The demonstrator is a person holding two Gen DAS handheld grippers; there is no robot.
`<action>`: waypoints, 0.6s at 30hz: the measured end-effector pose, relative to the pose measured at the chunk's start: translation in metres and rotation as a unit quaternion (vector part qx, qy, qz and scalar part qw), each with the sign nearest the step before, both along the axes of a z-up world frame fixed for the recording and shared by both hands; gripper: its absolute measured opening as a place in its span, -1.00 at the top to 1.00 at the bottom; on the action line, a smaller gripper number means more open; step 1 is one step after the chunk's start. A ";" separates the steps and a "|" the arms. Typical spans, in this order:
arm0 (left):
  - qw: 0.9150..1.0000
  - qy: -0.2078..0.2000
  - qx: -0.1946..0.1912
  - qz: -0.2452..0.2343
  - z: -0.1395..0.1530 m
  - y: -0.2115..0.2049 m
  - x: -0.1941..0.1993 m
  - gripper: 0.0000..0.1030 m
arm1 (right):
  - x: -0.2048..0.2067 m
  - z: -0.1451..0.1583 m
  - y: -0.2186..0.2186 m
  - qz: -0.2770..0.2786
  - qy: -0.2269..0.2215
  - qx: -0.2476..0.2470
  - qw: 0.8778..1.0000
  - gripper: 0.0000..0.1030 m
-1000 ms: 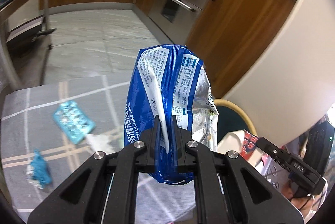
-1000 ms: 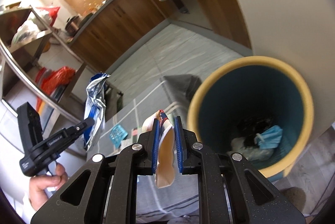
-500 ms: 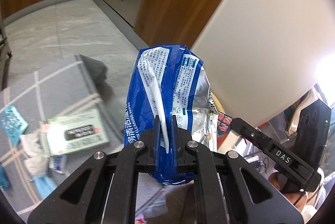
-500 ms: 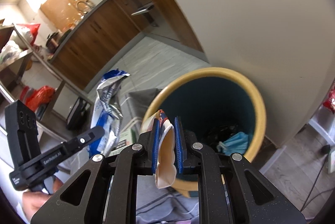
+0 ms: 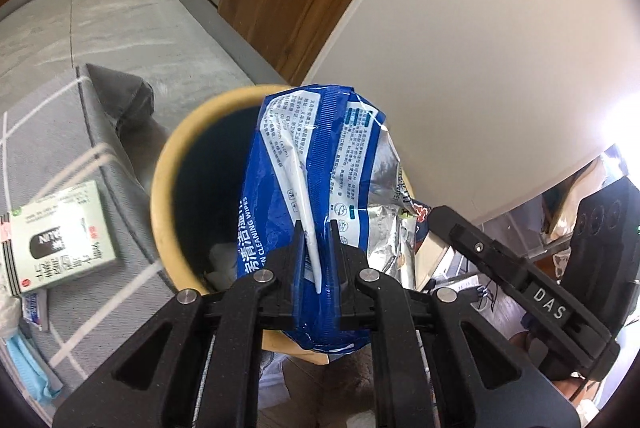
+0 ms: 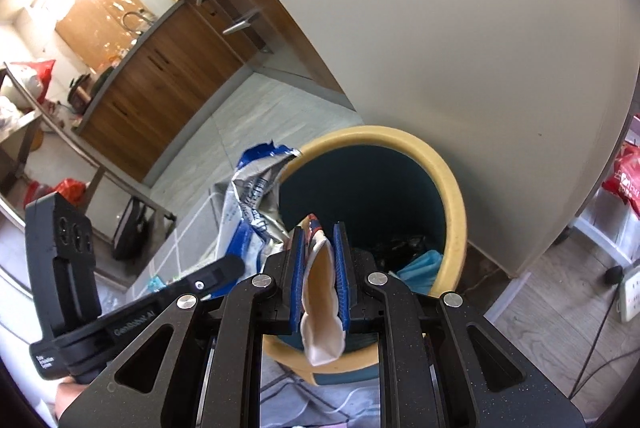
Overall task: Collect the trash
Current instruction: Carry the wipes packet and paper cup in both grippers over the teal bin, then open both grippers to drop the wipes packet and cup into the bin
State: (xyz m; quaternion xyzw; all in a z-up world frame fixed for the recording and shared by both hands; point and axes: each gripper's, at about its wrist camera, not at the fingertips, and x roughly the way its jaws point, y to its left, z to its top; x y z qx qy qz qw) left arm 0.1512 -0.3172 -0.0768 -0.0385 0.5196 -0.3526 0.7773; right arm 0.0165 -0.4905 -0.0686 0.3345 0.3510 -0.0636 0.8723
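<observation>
My left gripper is shut on a blue and silver wet-wipes bag, held over the rim of a round bin with a yellow rim and dark blue inside. In the right wrist view the same wet-wipes bag hangs at the bin's left edge. My right gripper is shut on a cream paper wrapper with a red and blue tip, held above the bin's near rim. Blue and white trash lies at the bin's bottom.
A green and white carton and a blue face mask lie on the grey rug left of the bin. A white wall stands right behind the bin. Wooden kitchen cabinets run along the back. A power strip lies on the floor at right.
Both grippers swung toward the bin and lower. The wet-wipes bag now hangs over the bin's rim, and the wrapper has come closer above the bin. Both grips are unchanged.
</observation>
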 end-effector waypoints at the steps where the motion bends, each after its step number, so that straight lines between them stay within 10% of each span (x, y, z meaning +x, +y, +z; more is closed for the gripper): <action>1: 1.000 0.003 0.006 -0.001 -0.004 -0.001 0.001 0.80 | 0.001 -0.002 0.000 -0.001 0.003 -0.001 1.000 0.69; 18: 0.999 -0.022 0.021 0.023 0.011 0.041 0.000 0.30 | 0.013 -0.012 0.011 0.012 0.032 -0.047 0.998 0.53</action>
